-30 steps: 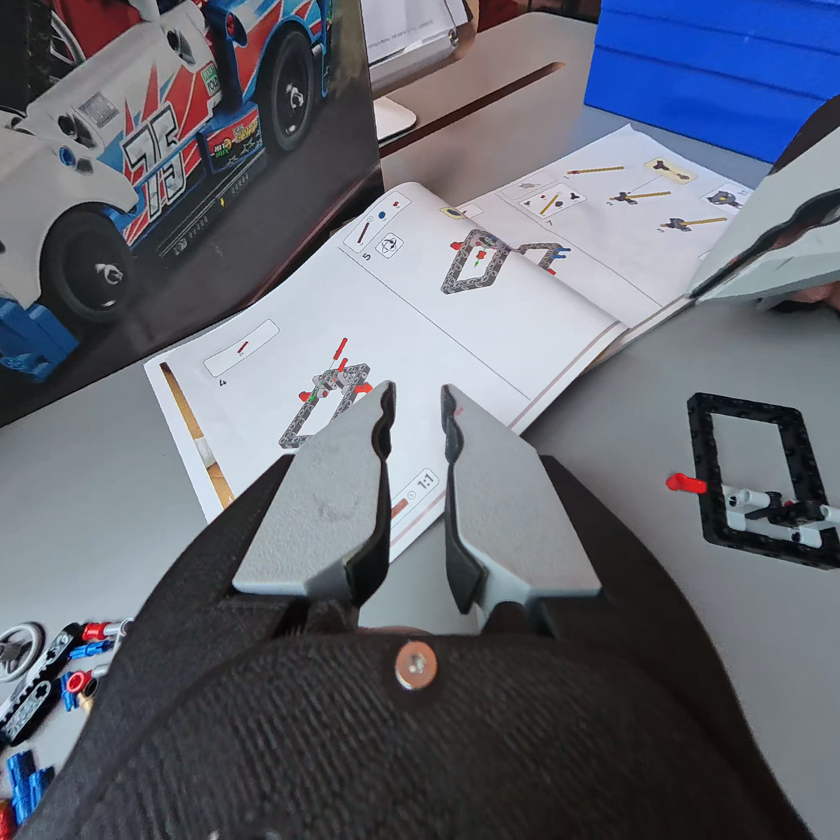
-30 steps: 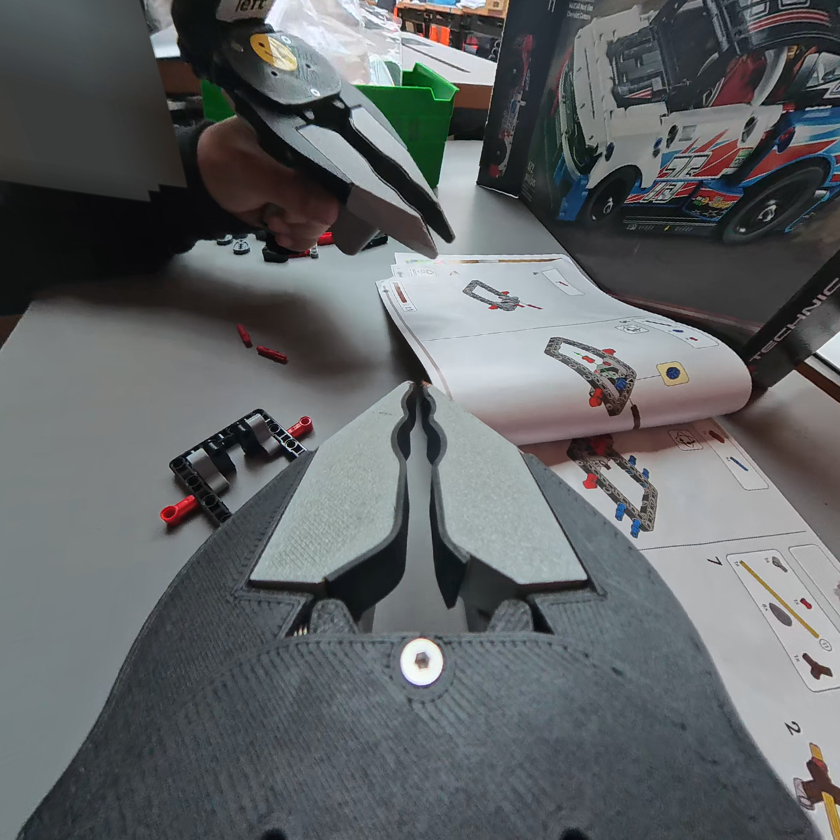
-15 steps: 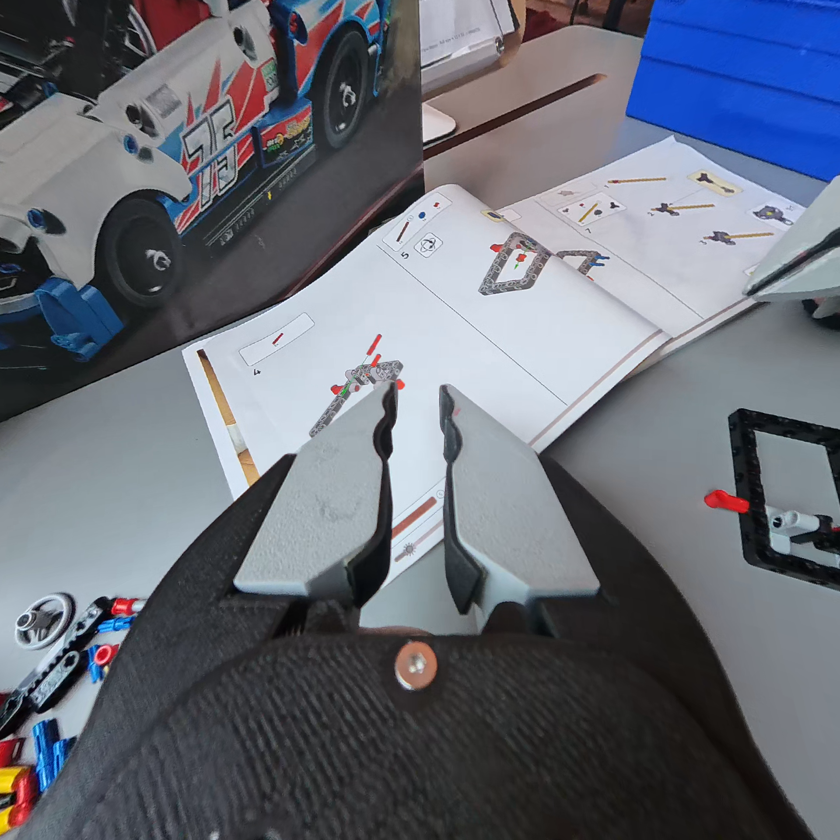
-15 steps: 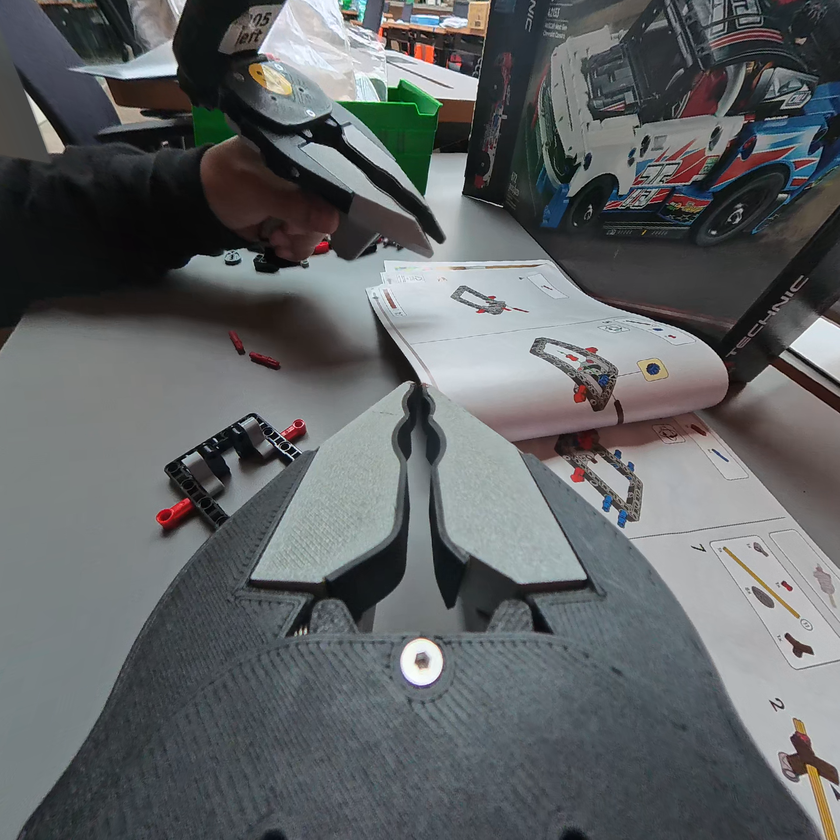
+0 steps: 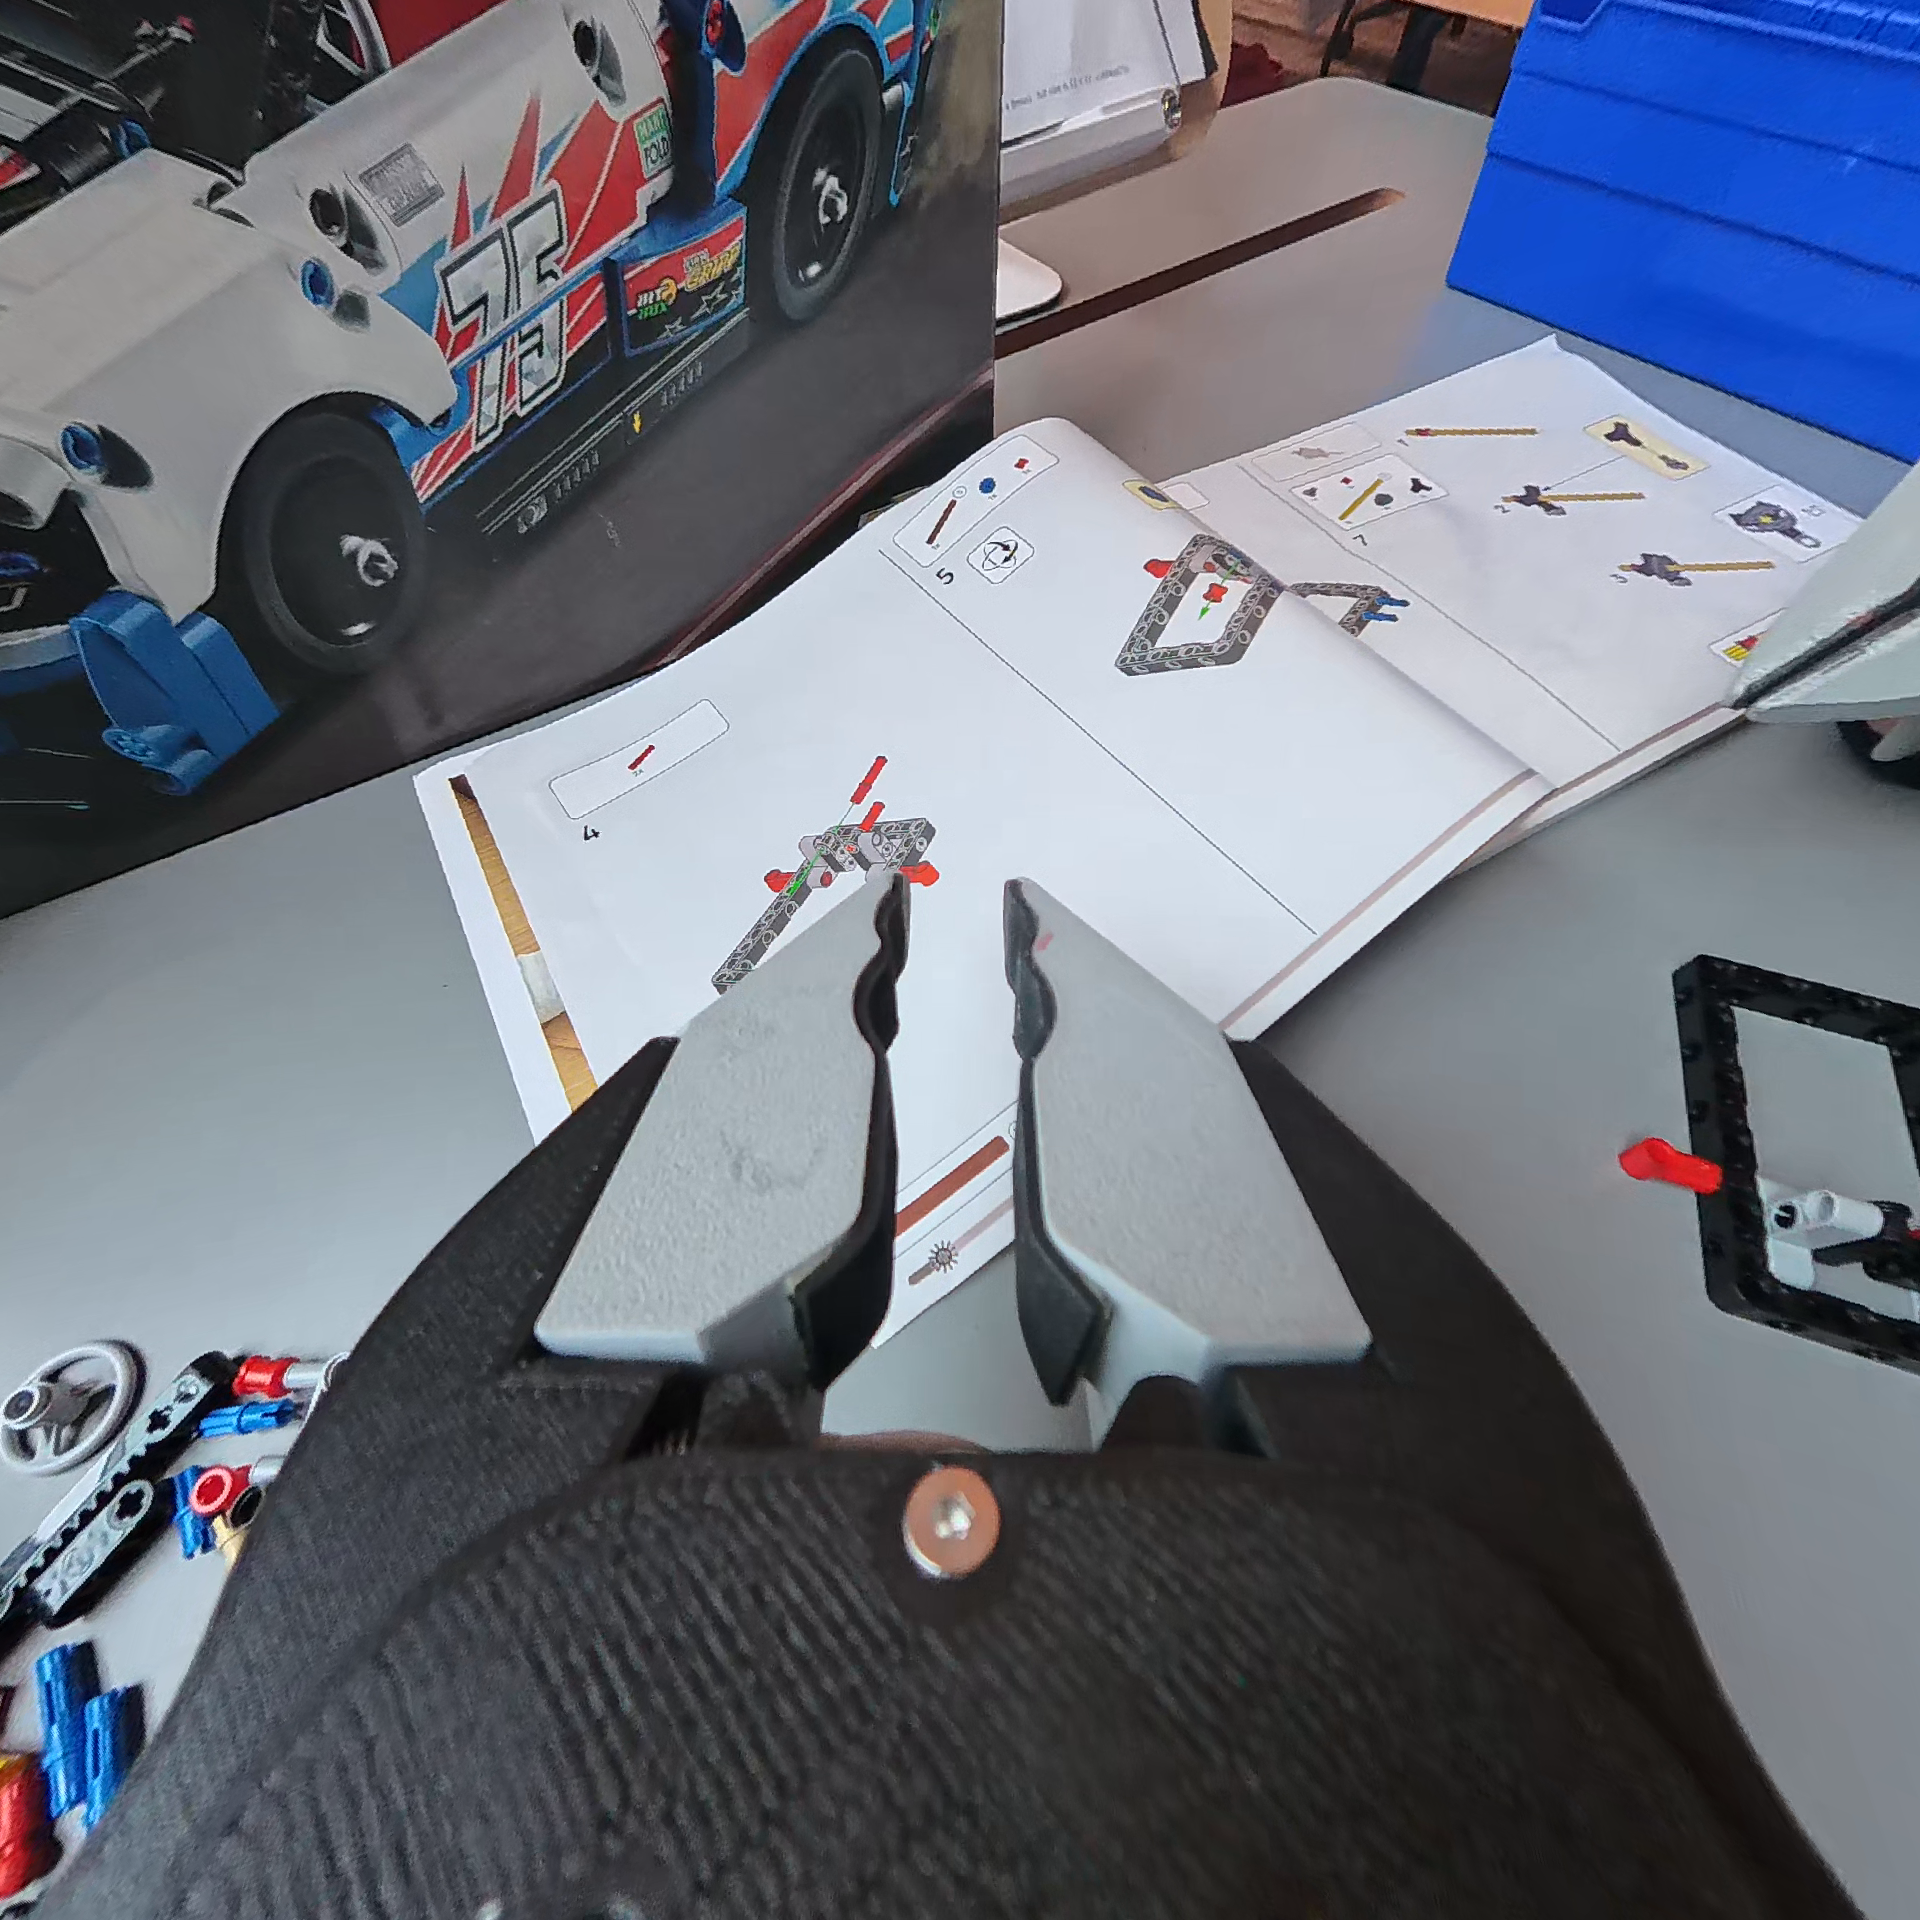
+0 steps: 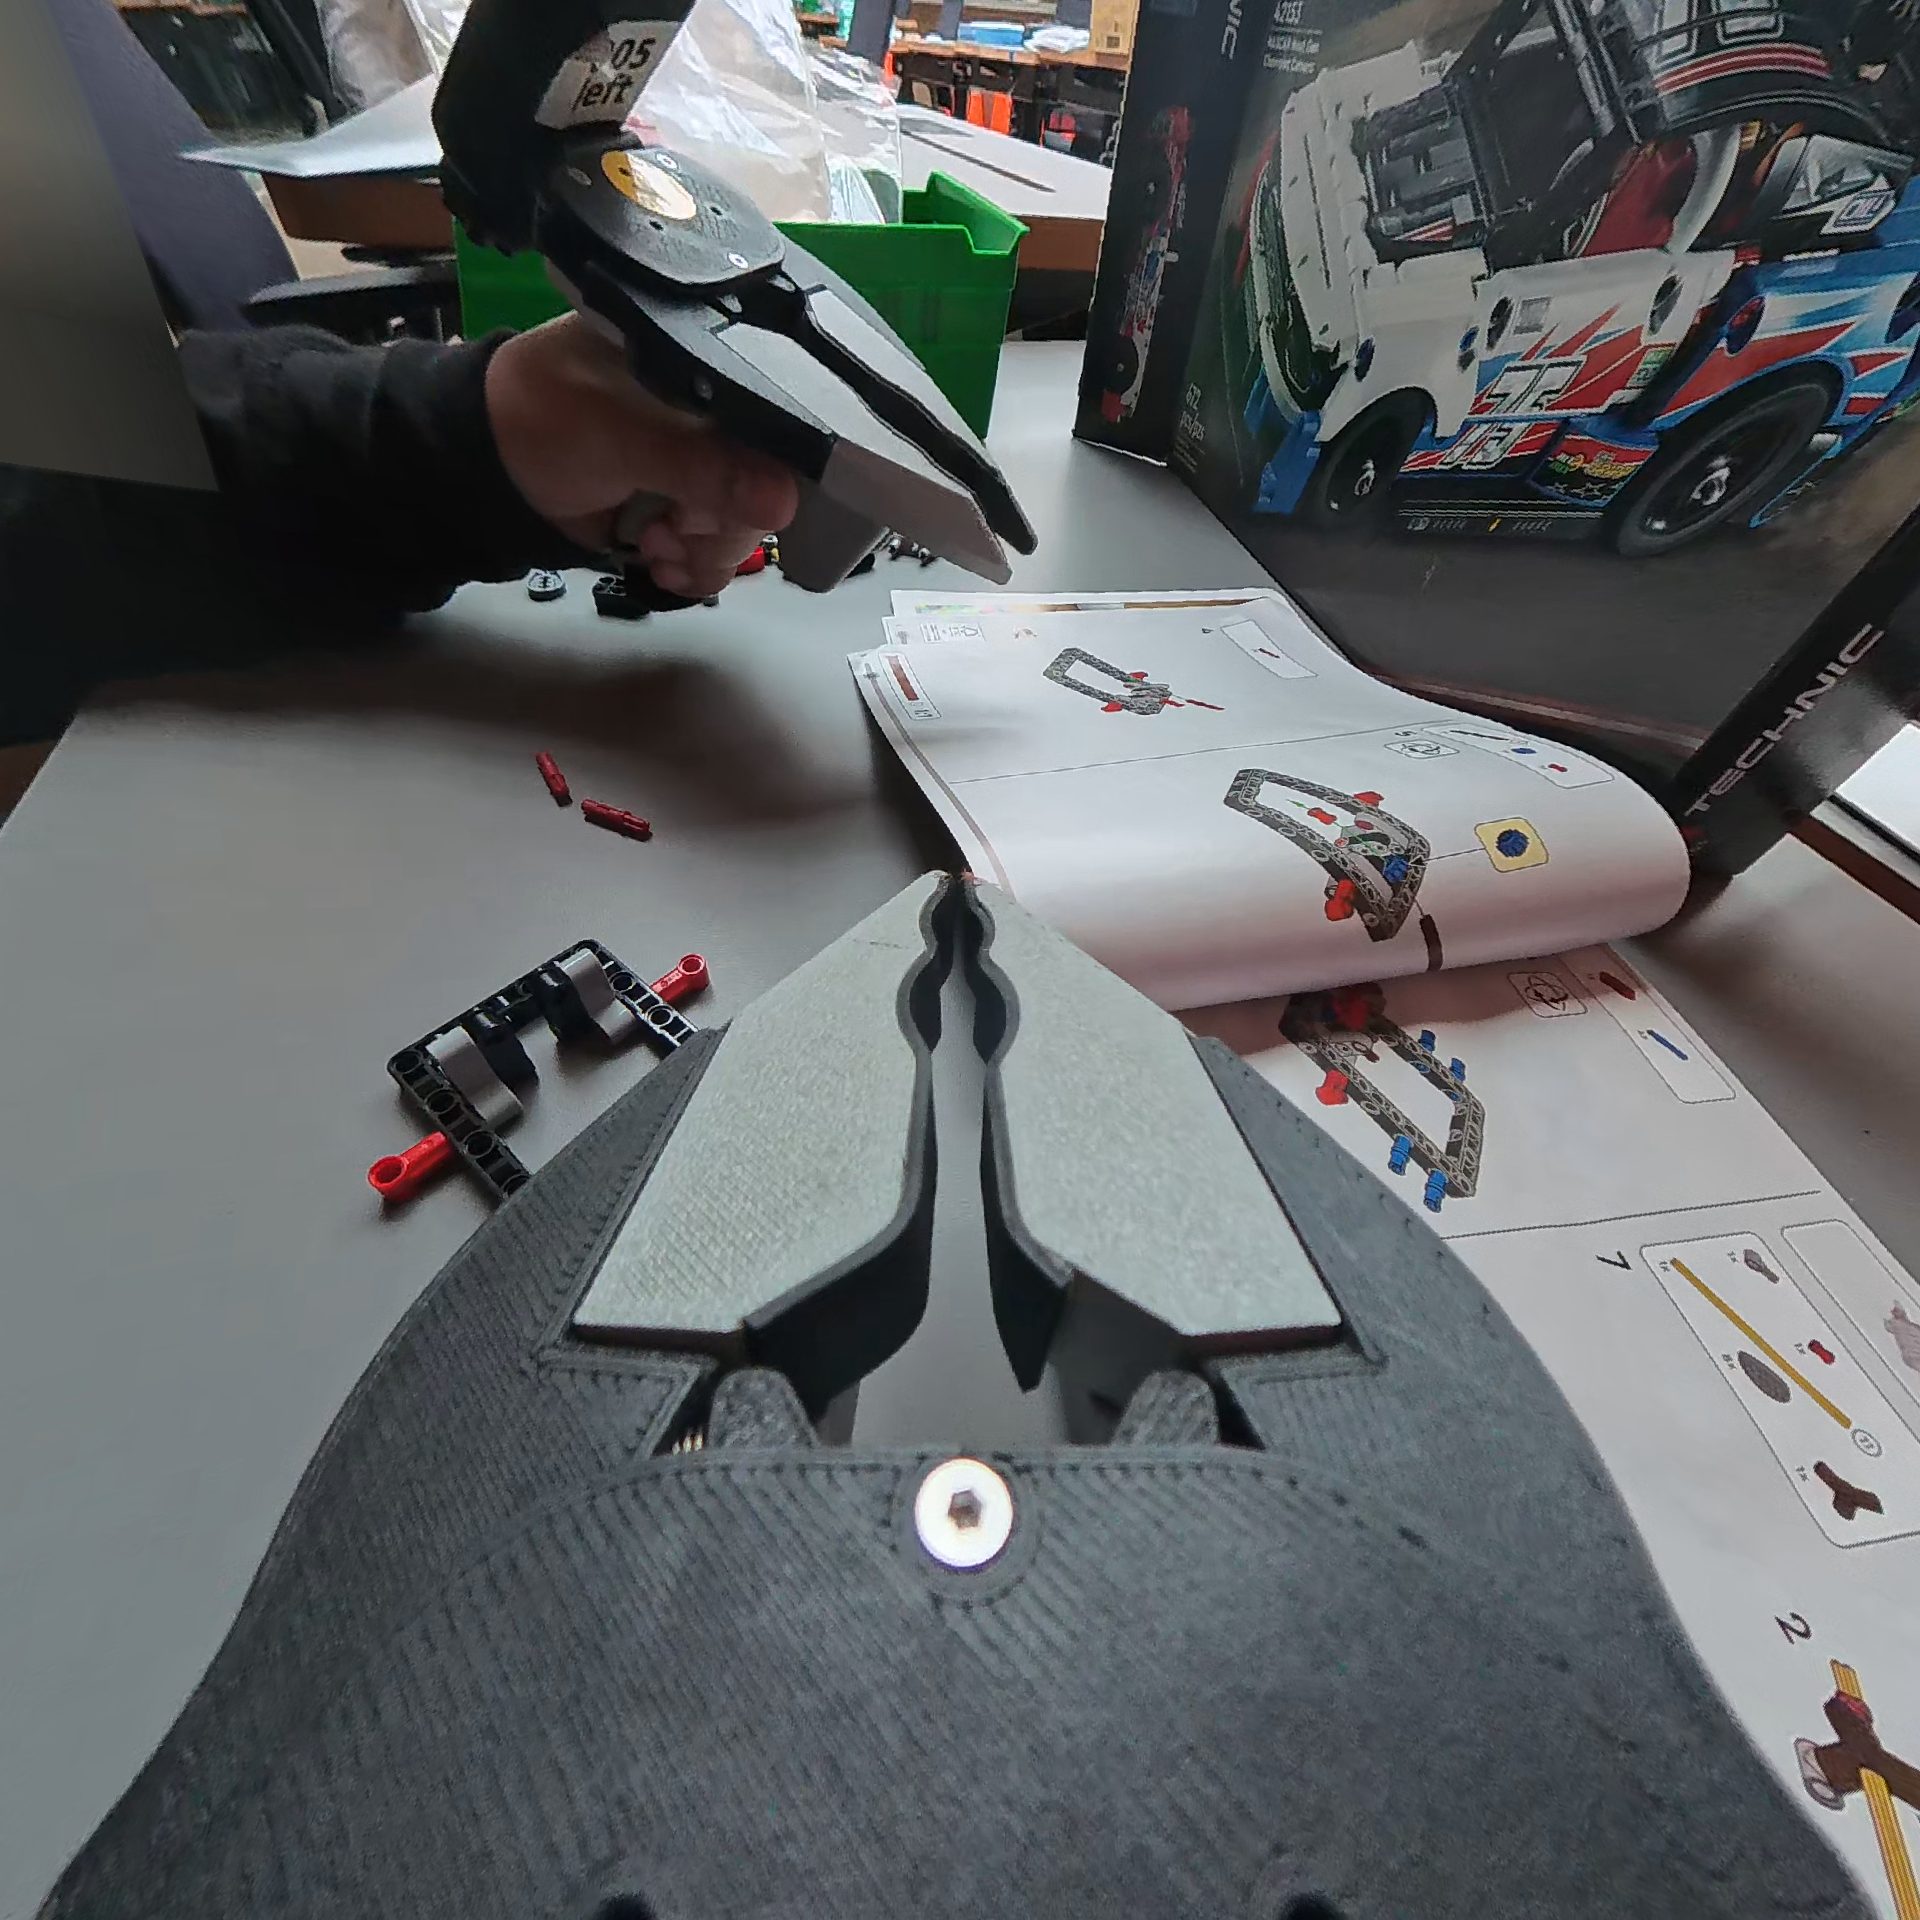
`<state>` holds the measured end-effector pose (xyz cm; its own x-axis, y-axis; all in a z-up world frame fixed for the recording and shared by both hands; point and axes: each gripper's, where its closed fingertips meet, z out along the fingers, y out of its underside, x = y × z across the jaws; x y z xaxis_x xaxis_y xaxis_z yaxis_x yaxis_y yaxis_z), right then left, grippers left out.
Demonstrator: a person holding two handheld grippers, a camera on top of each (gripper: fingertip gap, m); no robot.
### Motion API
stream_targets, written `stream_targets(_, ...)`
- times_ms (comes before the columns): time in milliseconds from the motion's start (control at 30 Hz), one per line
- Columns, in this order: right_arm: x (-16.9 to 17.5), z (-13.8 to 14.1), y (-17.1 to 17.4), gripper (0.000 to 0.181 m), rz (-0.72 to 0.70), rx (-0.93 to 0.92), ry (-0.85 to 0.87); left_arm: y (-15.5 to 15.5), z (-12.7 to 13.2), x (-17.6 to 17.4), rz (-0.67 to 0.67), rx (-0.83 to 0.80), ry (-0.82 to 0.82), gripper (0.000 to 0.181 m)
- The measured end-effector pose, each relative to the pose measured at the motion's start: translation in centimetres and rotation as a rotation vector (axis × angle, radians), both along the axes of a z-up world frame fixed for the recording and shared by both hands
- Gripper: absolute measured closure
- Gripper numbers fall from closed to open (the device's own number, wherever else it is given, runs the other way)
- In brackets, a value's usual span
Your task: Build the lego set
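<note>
A black rectangular frame point(image 6: 540, 1049) with grey connectors and red axle pins lies flat on the grey table; it also shows in the left wrist view point(image 5: 1808, 1143). Two loose red pins point(image 6: 592, 800) lie beyond it. My left gripper point(image 5: 954, 894) is open by a narrow gap and empty, hovering over the open instruction booklet point(image 5: 1091, 790). A hand holds it above the table in the right wrist view point(image 6: 1013, 551). My right gripper point(image 6: 956, 883) is shut with nothing seen between its fingers, at the booklet's near edge point(image 6: 1247, 831), right of the frame.
The set's box point(image 5: 468, 312) stands upright behind the booklet. Loose parts point(image 5: 135, 1475) lie at the left, including a small steering wheel point(image 5: 68, 1408). A blue bin point(image 5: 1714, 208) is far right. A green bin point(image 6: 914, 260) stands behind the left hand. One gripper's finger ends stand about 15 cm off the other's.
The left wrist view has swung left: booklet and frame slid right in it and more loose parts show. The right wrist view has tilted slightly. Both grippers' jaws are unchanged.
</note>
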<state>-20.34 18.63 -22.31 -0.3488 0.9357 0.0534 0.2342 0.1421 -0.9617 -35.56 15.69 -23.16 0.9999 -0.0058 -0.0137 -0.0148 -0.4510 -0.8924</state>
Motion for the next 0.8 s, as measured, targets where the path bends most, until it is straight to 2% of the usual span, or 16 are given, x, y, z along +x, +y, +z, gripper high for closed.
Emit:
stream_targets(467, 0.0, 0.0, -0.2, 0.181, 0.002, 0.015, 0.002, -0.4, 0.4, -1.6, 0.068, 0.016, -0.017, 0.166)
stream_targets(800, 0.0, -0.2, -0.2, 0.181, 0.006, 0.017, -0.005, -0.4, 0.2, -1.6, 0.068, 0.009, -0.012, 0.166)
